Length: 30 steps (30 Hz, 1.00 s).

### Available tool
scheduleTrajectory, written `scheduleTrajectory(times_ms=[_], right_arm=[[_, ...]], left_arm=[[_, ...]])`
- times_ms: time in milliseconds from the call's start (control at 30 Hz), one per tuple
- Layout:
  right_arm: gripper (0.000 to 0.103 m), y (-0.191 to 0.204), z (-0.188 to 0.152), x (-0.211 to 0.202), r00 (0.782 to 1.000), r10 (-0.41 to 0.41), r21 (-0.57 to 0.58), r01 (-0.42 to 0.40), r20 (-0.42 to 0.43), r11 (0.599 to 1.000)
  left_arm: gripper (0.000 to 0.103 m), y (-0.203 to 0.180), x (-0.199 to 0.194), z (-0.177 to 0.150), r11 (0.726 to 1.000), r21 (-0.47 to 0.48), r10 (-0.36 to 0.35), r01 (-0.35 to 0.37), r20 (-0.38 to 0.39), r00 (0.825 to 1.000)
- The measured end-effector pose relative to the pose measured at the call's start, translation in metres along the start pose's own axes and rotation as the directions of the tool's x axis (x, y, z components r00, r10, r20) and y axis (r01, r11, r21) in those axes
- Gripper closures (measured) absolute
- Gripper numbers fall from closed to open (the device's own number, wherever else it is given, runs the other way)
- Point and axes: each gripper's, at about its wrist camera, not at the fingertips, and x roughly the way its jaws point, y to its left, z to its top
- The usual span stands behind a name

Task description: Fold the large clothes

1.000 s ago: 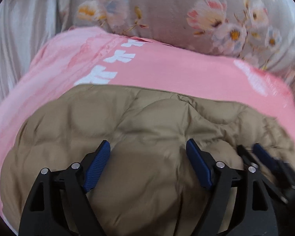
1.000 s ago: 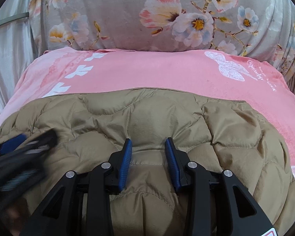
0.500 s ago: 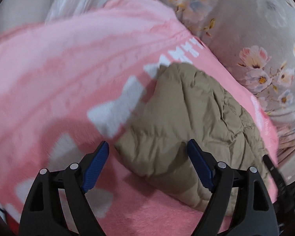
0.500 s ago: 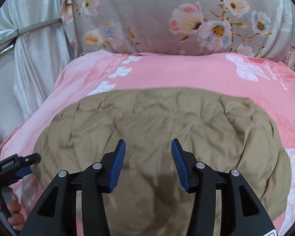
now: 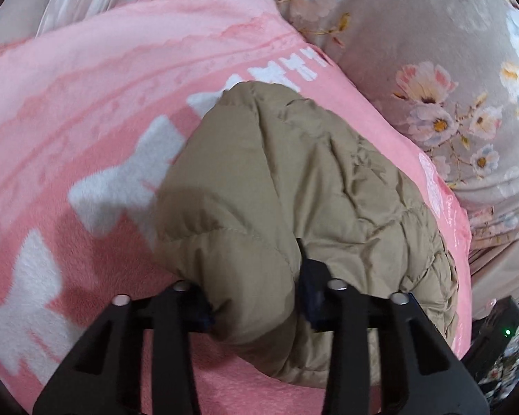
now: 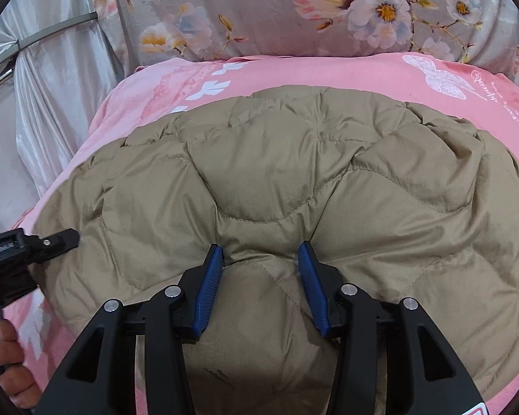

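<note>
A tan quilted jacket (image 5: 294, 180) (image 6: 276, 173) lies bunched on a pink blanket (image 5: 86, 103) (image 6: 328, 72). My left gripper (image 5: 256, 294) is at the jacket's near left corner. Its jaws are closing, and a thick puff of jacket is squeezed between them, burying the pads. In the right wrist view it shows as a black tip (image 6: 62, 238) at the jacket's left edge, with a hand (image 6: 7, 363) below it. My right gripper (image 6: 259, 249) rests tips-down on the jacket's near middle. Its jaws are narrowing slightly, and the blue pads (image 6: 207, 287) stand bare on either side of a low fold.
A grey floral pillow (image 6: 276, 10) (image 5: 432, 52) lies along the far edge of the blanket. A pale satin curtain (image 6: 52, 86) hangs at the left. Dark clutter (image 5: 501, 328) shows past the bed's right side.
My left gripper swung from over the jacket to its left corner and narrowed onto the fabric. My right gripper shifted along the jacket and now digs its tips in at a seam.
</note>
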Motion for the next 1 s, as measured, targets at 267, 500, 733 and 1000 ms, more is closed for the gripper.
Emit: scheduleTrajectory(times_ms=[267,500,733,1000], right_arm=[[0.098,-0.006,-0.001,-0.043,0.999,0.041,0.028,-0.041,-0.004,0.999],[0.103,-0.010,-0.029,-0.048,0.993,0.082,0.035,-0.079,-0.088,0.996],[0.103,-0.023,-0.014,-0.004,0.976,0.190,0.145,-0.174,-0.104,0.974],[0.103,-0.061,-0.010,-0.043,0.961,0.276,0.269,-0.262,-0.016,0.927]], left_arm=[[0.084,-0.047,-0.047,0.010,0.991,0.130,-0.051,0.039,0.090,0.995],[0.085,-0.094,-0.070,0.005,0.964,0.257,-0.100,0.066,0.119,0.988],[0.087,-0.165,-0.075,-0.016,0.898,0.419,-0.186,0.131,0.092,0.978],[0.087,-0.218,-0.049,-0.037,0.843,0.523,-0.170,0.129,0.032,0.985]])
